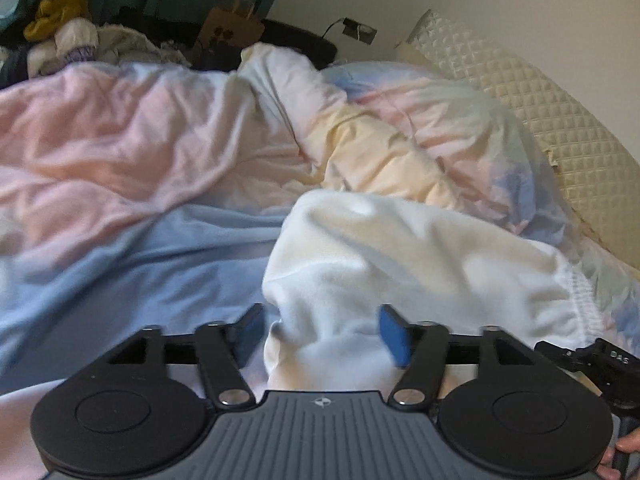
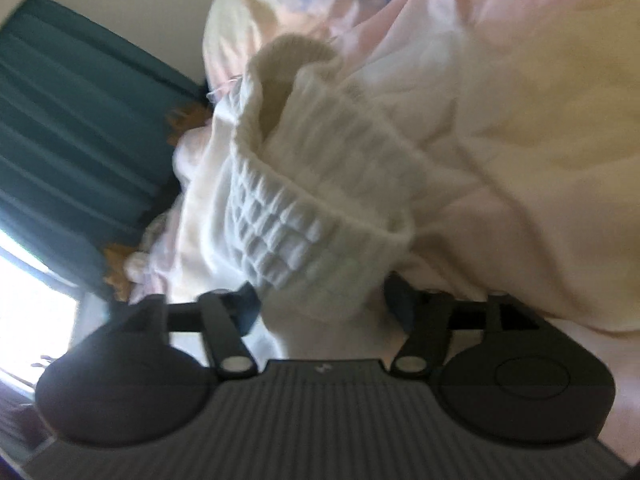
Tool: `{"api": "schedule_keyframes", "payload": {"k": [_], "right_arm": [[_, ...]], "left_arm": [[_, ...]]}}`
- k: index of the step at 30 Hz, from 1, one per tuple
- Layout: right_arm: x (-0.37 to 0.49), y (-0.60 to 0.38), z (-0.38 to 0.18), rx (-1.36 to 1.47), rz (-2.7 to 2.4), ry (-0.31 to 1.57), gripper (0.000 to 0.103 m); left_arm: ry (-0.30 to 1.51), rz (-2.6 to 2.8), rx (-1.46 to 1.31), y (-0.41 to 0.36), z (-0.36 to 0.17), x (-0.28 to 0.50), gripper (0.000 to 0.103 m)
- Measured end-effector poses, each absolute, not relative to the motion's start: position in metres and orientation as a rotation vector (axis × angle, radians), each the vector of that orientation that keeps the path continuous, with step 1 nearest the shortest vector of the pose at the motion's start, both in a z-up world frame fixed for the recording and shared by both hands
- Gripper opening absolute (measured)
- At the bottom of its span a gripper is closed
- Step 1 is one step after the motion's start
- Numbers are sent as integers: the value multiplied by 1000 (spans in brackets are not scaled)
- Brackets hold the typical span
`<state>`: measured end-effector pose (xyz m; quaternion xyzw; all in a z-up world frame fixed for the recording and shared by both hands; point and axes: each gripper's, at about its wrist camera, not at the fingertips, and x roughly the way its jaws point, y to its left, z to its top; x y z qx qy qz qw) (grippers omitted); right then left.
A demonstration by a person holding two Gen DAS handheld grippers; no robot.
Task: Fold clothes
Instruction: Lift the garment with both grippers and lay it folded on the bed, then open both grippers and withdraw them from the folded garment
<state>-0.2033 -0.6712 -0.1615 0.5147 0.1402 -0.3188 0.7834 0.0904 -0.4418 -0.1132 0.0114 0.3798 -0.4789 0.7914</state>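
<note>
A: Where was your left gripper (image 1: 322, 334)?
B: Spread wide around the white garment (image 1: 400, 256) lying on the pastel duvet (image 1: 140, 140).
A: Your right gripper (image 2: 322, 304)?
B: Wide too, straddling its elastic cuff (image 2: 304, 216).

One white garment (image 1: 400, 264), one duvet (image 1: 120, 140), one pillow (image 1: 540, 120).

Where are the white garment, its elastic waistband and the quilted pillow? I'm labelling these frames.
white garment (image 1: 400, 248): left wrist view, on its fleecy body.
elastic waistband (image 2: 280, 216): right wrist view, on the ribbed gathers.
quilted pillow (image 1: 560, 132): left wrist view, on its cream cover.
</note>
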Motion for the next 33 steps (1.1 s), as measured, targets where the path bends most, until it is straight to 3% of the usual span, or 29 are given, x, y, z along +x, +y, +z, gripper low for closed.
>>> {"api": "schedule_keyframes", "payload": {"k": [2,5,10,11,21,33], "right_arm": [[-209,-661,-149,1059,-711,325,71],[-220,-642,-133,990,-711,348,72],[-238,-607,-90,837,-698,347,79],[-238,-598,-81,806,-691,341,84],[-251,-470,-2,424,-673,364,82],[-259,-403,18,296,-679,368,82]], "left_arm": [[775,-1025,41,-422,-94,79,76],[718,-1013,70,-396,-66,57,90],[613,-1004,100,-352,-19,13,103],[594,-1002,107,-344,-10,4,103],[451,-885,222,-263,44,-81,103],[431,-805,162,-192,52,-106,103]]}}
